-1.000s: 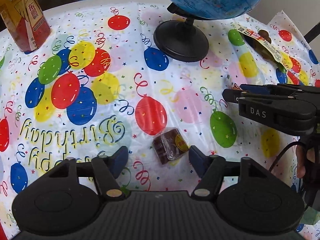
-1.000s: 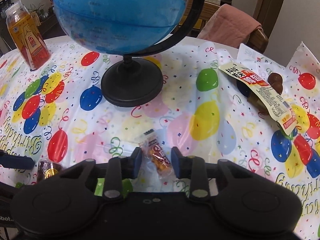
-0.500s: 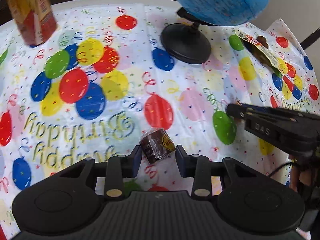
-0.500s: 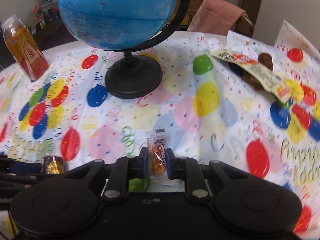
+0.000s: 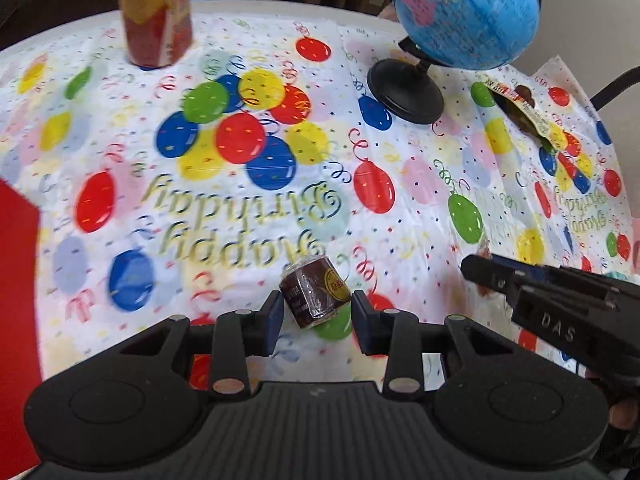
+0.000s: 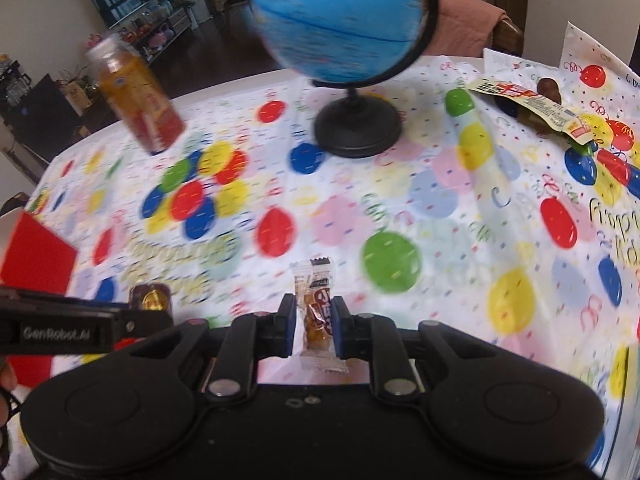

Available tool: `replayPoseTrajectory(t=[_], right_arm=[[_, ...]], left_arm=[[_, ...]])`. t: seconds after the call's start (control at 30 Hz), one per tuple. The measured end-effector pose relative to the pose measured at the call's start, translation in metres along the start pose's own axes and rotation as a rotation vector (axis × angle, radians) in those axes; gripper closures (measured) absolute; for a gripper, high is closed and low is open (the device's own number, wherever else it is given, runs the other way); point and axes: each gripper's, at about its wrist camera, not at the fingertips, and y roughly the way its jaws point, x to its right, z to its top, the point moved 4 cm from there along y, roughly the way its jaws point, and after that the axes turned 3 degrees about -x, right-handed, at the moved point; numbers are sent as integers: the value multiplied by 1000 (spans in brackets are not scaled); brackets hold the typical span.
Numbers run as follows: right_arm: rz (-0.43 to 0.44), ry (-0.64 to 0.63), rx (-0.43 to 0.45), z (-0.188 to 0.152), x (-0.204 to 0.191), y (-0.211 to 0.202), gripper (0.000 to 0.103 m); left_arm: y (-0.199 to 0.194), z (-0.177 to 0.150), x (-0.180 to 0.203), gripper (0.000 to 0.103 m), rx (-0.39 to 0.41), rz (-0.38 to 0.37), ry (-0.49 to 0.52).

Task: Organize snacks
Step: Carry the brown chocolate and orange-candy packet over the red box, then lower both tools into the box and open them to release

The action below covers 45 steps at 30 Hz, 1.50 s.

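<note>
Two snacks are gripped: the left gripper (image 5: 313, 317) pinches a brown wrapped cake (image 5: 313, 297), the right gripper (image 6: 314, 326) clamps an orange candy sachet (image 6: 317, 314), both apparently clear of the tablecloth (image 5: 400, 216). A red box (image 6: 34, 256) sits left of both, probably the destination; carry level, release low inside it.

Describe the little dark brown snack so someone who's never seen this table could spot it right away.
Find the blue globe on the balloon tablecloth, then come toward the near edge, past the "Happy Birthday" lettering. The dark brown snack sits between the left hand-held gripper fingers: blocky, clear-wrapped, with a round gold sticker, unlike the slim orange candy.
</note>
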Motion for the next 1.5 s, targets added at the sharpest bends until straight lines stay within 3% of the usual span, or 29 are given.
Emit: replayPoseTrajectory(t=[0.33, 0.7, 1.1, 1.5], right_arm=[[78, -26, 34, -26, -75, -58, 87], [127, -50, 87, -46, -162, -102, 87], [194, -86, 105, -52, -264, -103, 87], [228, -145, 61, -55, -359, -70, 87]], left_arm=[[-74, -39, -37, 67, 59, 8, 21], [-148, -81, -106, 67, 119, -3, 23], [-199, -101, -197, 67, 172, 5, -7], [-214, -100, -288, 67, 175, 30, -60]])
